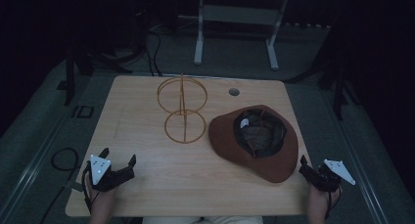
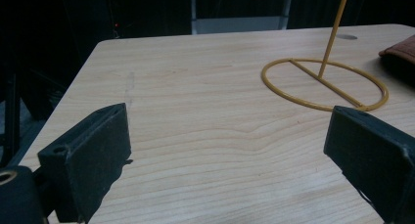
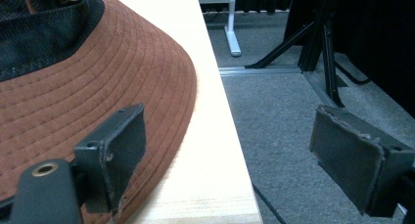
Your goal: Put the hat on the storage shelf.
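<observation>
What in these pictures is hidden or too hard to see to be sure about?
- Hat: it lies upside down, so its outer crown is hidden in the high view; the right gripper view cuts it off at the left and top edges.
- Wire stand: its top ring runs out of the left gripper view at the top edge.
- Room beyond the table: too dark to make out.
- Hat lining: too small and dim to read any label.

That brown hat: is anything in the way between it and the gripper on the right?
Nothing visible. The right gripper, jaws open, sits at the table's edge right beside the hat brim, with no object between them.
</observation>
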